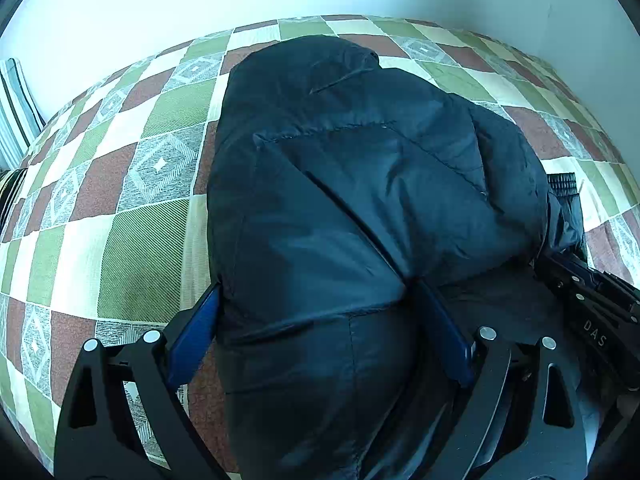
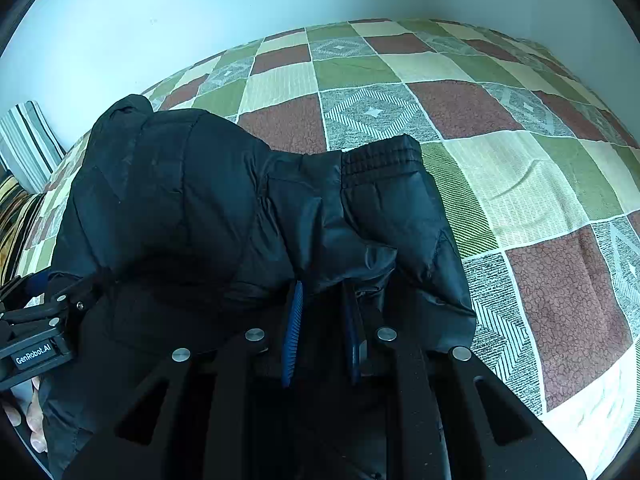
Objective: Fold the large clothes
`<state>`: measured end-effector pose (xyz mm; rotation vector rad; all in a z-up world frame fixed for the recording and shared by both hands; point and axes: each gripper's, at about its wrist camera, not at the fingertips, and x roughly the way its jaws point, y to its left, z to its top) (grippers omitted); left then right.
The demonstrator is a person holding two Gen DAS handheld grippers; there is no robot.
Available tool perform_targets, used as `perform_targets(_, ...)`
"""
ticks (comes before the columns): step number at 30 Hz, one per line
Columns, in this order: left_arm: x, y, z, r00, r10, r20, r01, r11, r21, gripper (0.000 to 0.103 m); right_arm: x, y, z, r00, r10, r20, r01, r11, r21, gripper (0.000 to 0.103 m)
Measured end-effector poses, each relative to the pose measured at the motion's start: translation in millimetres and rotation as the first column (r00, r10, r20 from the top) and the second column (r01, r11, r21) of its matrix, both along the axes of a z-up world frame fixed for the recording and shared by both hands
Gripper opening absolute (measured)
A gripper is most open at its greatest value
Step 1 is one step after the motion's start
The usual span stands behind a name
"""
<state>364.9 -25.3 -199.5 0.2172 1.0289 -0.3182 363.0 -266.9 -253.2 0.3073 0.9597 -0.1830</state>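
A dark blue puffer jacket [image 1: 360,184] lies bunched on a patchwork quilt [image 1: 132,208]. My left gripper [image 1: 320,292] has its blue fingers [image 1: 196,332] spread wide, and a thick puffy fold of the jacket fills the gap between them. In the right wrist view the jacket [image 2: 192,200] shows a ribbed elastic cuff [image 2: 380,156] at its far edge. My right gripper [image 2: 322,292] is nearly closed, pinching a fold of jacket fabric between its blue pads [image 2: 294,320]. The other gripper [image 2: 36,340] shows at the left edge.
The quilt [image 2: 500,152] of green, brown, cream and grey squares covers the bed out to a pale wall [image 2: 200,12]. A striped pillow [image 2: 28,140] stands at the far left. The right gripper body [image 1: 592,304] shows at the right in the left wrist view.
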Motion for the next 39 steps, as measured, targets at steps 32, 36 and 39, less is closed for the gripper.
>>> perform_targets(32, -21, 13, 34, 0.994, 0.071, 0.082, -0.070, 0.997, -0.024, 0.101, -54, -7, 43, 0.986, -0.143, 0.085, 0.150, 0.986, -0.074, 0.078)
perform_targets(36, -40, 23, 53, 0.990, 0.081, 0.117, -0.075, 0.996, -0.056, 0.101, -76, 1, 57, 0.984, -0.134, 0.120, 0.146, 0.985, -0.093, 0.078)
perform_targets(39, -62, 30, 71, 0.983, 0.080, 0.166, -0.070, 0.996, -0.063, 0.101, -95, 9, 71, 0.980, -0.121, 0.156, 0.139, 0.984, -0.111, 0.078)
